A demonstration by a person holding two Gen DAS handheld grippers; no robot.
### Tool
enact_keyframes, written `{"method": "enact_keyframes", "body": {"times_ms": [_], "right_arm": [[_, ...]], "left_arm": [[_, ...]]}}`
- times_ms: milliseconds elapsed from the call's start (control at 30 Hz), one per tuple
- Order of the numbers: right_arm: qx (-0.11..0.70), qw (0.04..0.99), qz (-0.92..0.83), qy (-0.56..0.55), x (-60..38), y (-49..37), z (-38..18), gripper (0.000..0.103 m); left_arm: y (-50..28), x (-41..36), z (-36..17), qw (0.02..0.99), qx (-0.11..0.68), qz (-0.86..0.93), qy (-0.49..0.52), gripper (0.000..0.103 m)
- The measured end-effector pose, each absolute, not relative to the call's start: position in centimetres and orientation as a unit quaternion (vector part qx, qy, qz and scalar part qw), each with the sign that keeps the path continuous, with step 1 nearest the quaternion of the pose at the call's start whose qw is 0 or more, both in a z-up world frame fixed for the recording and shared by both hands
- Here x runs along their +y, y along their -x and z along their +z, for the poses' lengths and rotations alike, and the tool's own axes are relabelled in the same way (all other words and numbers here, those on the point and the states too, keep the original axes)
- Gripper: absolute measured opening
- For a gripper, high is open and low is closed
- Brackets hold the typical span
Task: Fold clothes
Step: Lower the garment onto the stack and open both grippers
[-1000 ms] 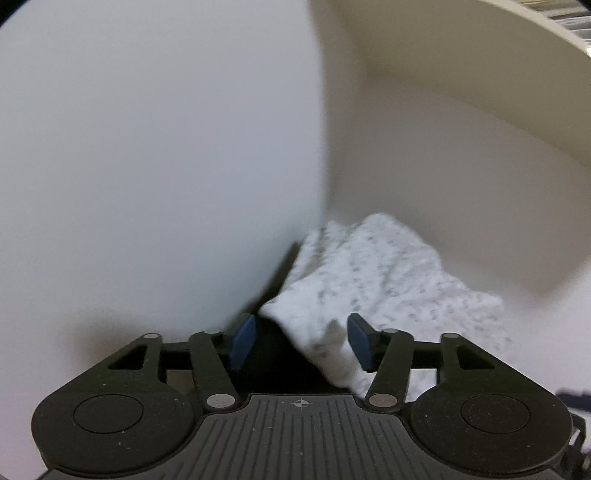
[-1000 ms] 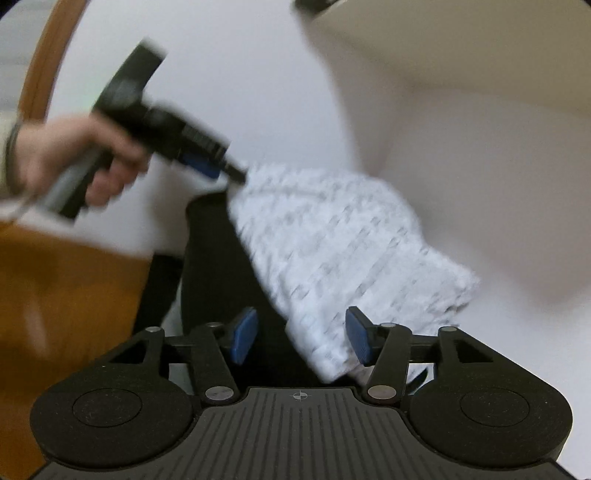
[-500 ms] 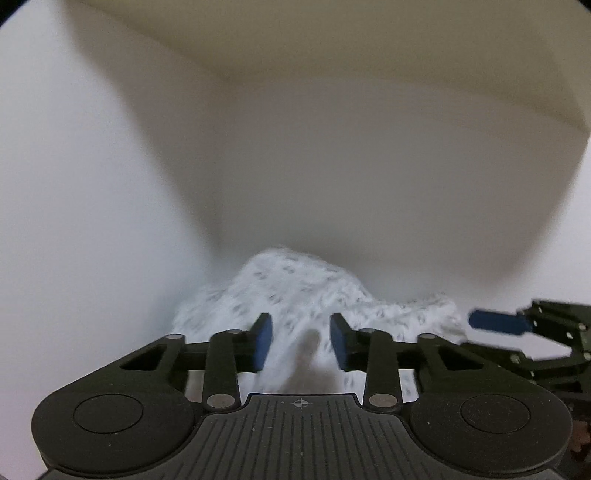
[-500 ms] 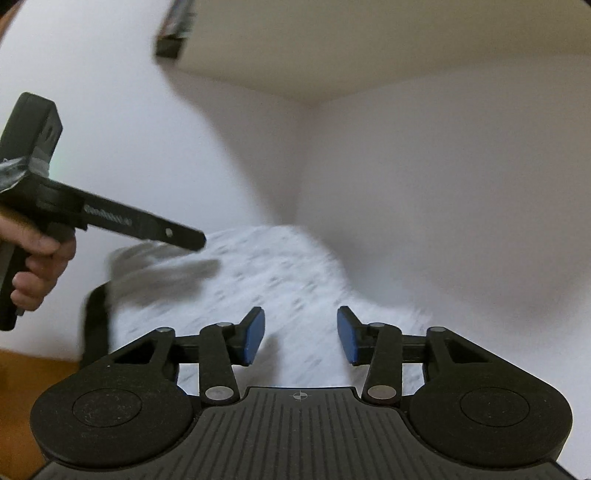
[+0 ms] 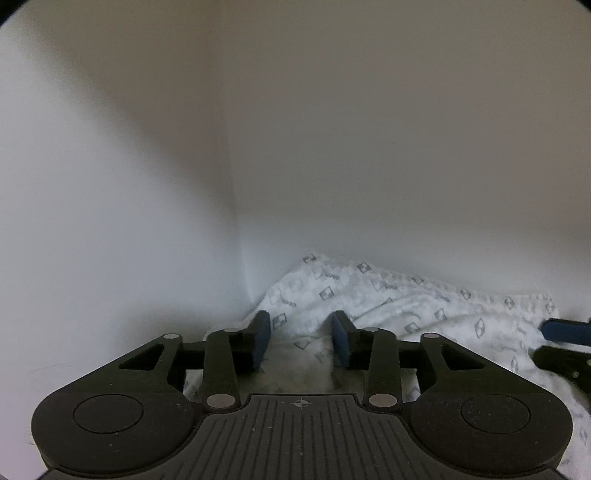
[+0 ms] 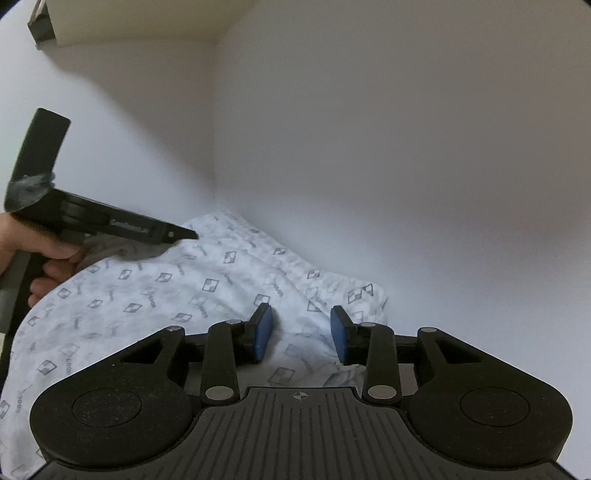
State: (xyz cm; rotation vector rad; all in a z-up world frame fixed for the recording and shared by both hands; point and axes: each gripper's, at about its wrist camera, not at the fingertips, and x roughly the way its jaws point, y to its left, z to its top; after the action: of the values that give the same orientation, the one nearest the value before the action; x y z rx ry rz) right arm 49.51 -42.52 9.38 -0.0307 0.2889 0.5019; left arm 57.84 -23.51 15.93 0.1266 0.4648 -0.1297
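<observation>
A white garment (image 5: 406, 306) printed with small grey diamonds lies crumpled in a white corner. In the right wrist view the garment (image 6: 192, 288) spreads from the corner toward the lower left. My left gripper (image 5: 301, 338) hovers low over its left end; its jaws are opening, with cloth under the gap and the pads not pressing it. My right gripper (image 6: 301, 336) sits over the garment's right end, jaws closing, a fold of cloth between the pads but not pinched. The left gripper (image 6: 181, 234), held by a hand (image 6: 44, 254), points at the garment's far edge. The right gripper (image 5: 550, 343) shows at the picture's right edge.
White walls (image 5: 369, 147) meet in a corner just behind the garment and hem it in on the left and back. A pale overhang with a dark bracket (image 6: 40, 26) sits high at the upper left. The white surface (image 6: 480, 295) runs bare to the right of the garment.
Both grippers have swung toward the corner and rolled level over the garment. The dark item beside the cloth has left view. Left jaws narrowed, then widened; right jaws narrowed.
</observation>
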Motion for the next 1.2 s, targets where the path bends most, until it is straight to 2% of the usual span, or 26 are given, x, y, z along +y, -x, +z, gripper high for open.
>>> {"method": "enact_keyframes", "body": {"times_ms": [33,67,100,133,167,233,267,400,533,600,667,733,933,1200], "right_arm": [[0.137,0.96,0.245,0.015,-42.5,-49.0,9.5,0.036],[0.131,0.961,0.243,0.015,-42.5,-48.5,9.7,0.038],[0.122,0.963,0.24,0.015,-42.5,-47.8,9.9,0.04],[0.115,0.964,0.238,0.018,-42.5,-47.0,9.8,0.046],[0.109,0.964,0.242,0.023,-42.4,-46.2,9.9,0.047],[0.099,0.962,0.253,0.028,-41.9,-44.2,10.1,0.048],[0.097,0.96,0.262,0.026,-41.8,-43.3,10.2,0.05],[0.105,0.949,0.297,0.021,-40.7,-39.6,9.9,0.058],[0.117,0.947,0.299,0.023,-39.9,-35.5,10.0,0.08],[0.121,0.947,0.297,0.017,-40.1,-33.4,10.1,0.084],[0.131,0.948,0.29,0.012,-39.5,-31.8,10.3,0.094],[0.144,0.948,0.284,-0.001,-38.8,-30.6,10.4,0.1],[0.207,0.939,0.274,-0.009,-35.0,-25.7,8.3,0.103],[0.263,0.941,0.211,0.014,-29.0,-18.8,3.4,0.103]], "left_arm": [[-57.7,-23.7,16.2,0.97,0.226,-0.061,-0.064,0.055],[-57.4,-23.8,16.5,0.972,0.221,-0.057,-0.065,0.073],[-56.9,-23.9,16.8,0.973,0.213,-0.052,-0.065,0.081],[-56.3,-23.8,17.1,0.975,0.206,-0.049,-0.062,0.081],[-55.6,-23.6,17.3,0.977,0.201,-0.05,-0.053,0.082],[-53.9,-23.1,17.6,0.979,0.194,-0.058,-0.033,0.09],[-53.1,-22.8,17.8,0.979,0.191,-0.062,-0.023,0.101],[-47.9,-21.9,17.9,0.981,0.178,-0.074,-0.017,0.103],[-41.7,-19.3,17.5,0.978,0.189,-0.085,-0.015,0.103],[-38.7,-18.4,17.4,0.976,0.199,-0.087,-0.017,0.103],[-36.3,-17.8,16.8,0.972,0.214,-0.093,-0.014,0.103],[-33.9,-17.0,15.8,0.968,0.229,-0.101,-0.01,0.103],[-22.4,-12.9,13.0,0.959,0.255,-0.124,0.007,0.103],[-14.6,-7.2,6.6,0.949,0.291,-0.121,-0.016,0.103]]}}
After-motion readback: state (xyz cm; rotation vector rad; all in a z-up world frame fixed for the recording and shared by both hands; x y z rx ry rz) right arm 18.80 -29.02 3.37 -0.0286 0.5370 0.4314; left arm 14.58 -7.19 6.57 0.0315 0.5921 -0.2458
